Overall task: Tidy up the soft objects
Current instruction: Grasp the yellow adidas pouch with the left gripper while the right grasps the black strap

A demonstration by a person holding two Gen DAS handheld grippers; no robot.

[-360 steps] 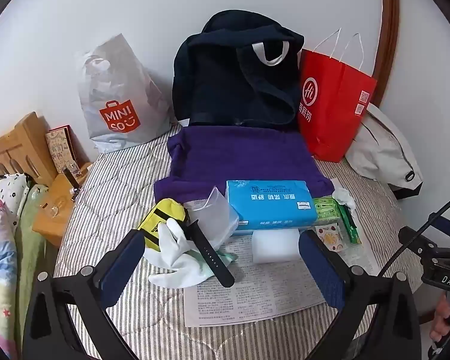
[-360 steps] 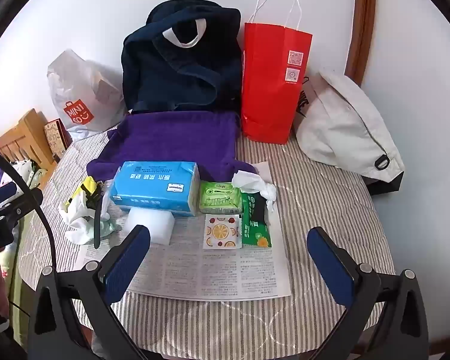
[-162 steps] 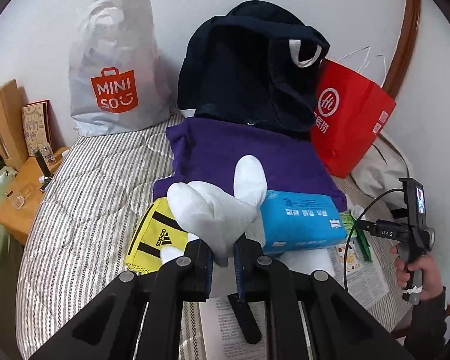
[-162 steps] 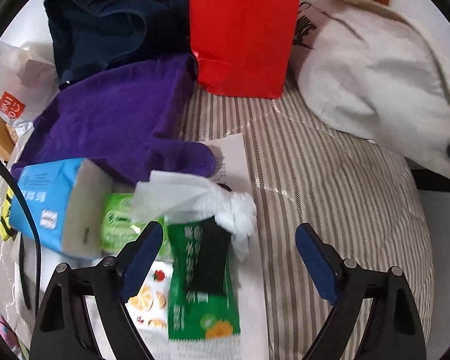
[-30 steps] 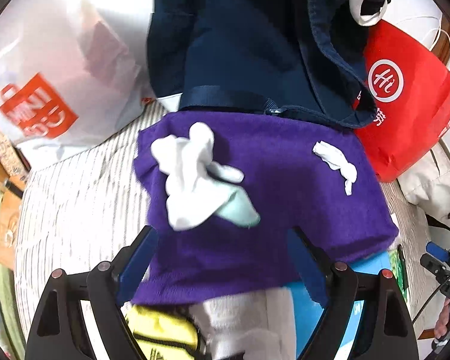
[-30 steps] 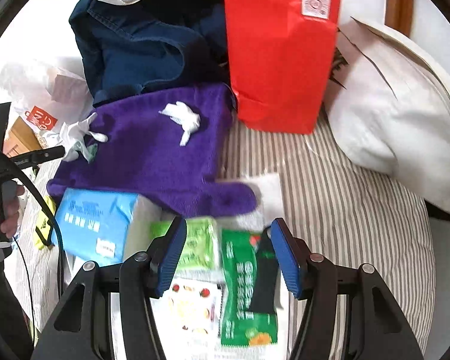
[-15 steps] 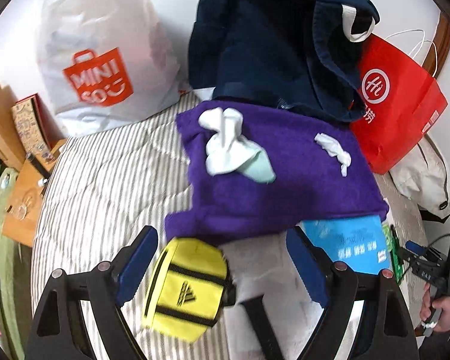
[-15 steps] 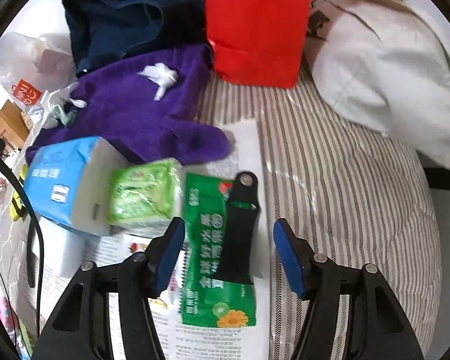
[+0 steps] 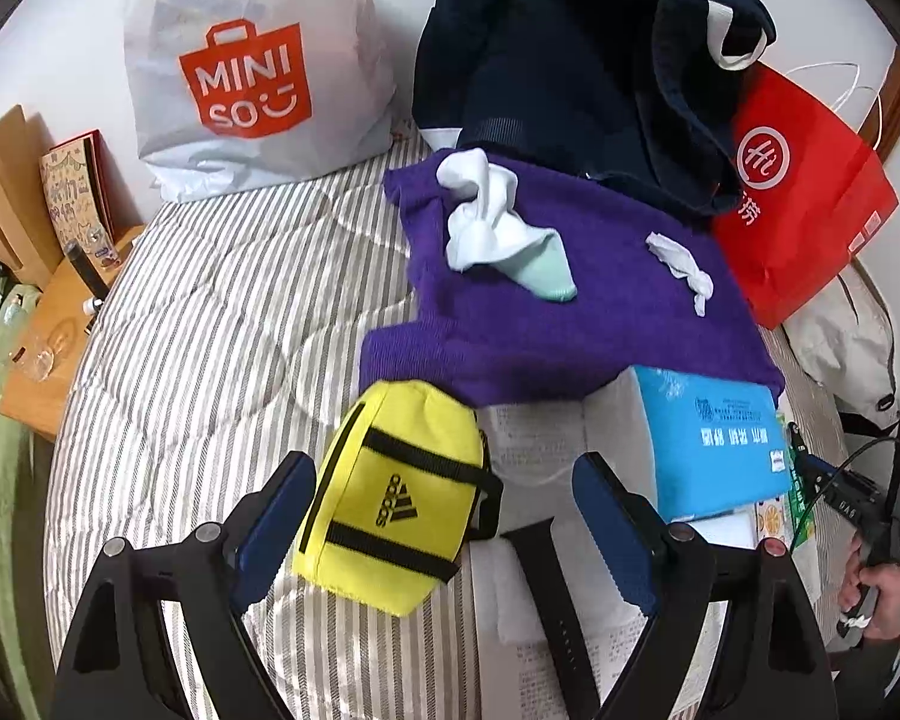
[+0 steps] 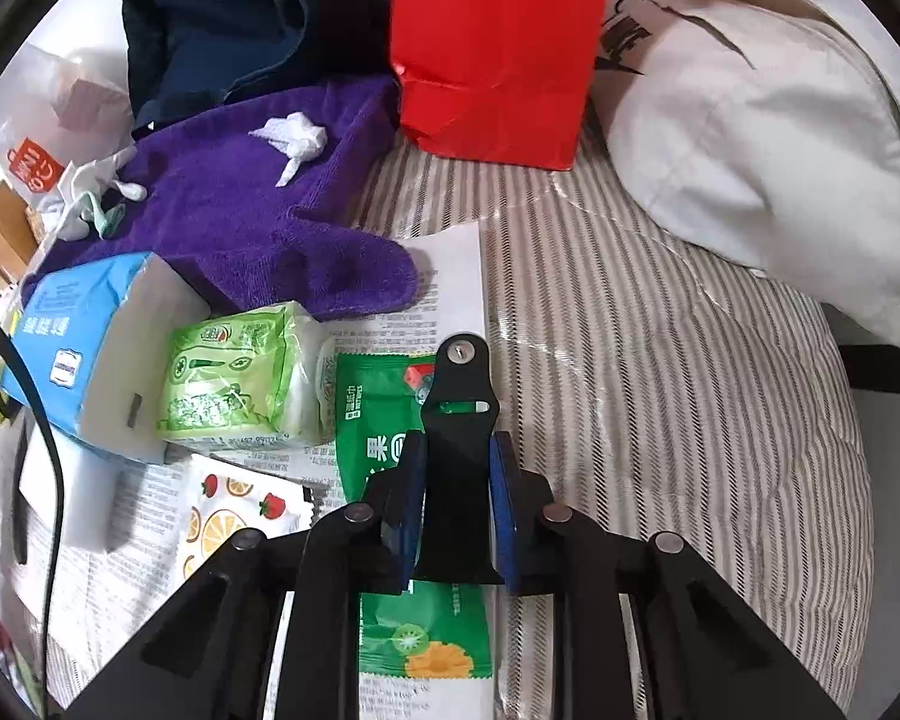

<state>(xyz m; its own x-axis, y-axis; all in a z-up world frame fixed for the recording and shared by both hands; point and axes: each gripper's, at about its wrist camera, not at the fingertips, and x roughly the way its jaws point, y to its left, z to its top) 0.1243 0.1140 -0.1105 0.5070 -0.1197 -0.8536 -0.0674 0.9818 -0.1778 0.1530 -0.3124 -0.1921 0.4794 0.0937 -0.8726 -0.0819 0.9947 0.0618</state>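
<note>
Right gripper [image 10: 455,498] clamped on black watch strap [image 10: 459,396], blue pads pressed against strap's sides; strap sits over green snack packet [image 10: 384,420] on newspaper [image 10: 450,264]. Left gripper [image 9: 444,516] fingers spread wide, holding nothing, poised over yellow Adidas pouch [image 9: 393,495] on striped bedcover [image 9: 210,324]. White socks [image 9: 492,228] and crumpled white tissue [image 9: 681,267] lie on purple towel [image 9: 570,324]. Blue tissue pack [image 9: 711,441] just beside towel's near edge. Second black strap [image 9: 549,594] lies between left fingers.
</note>
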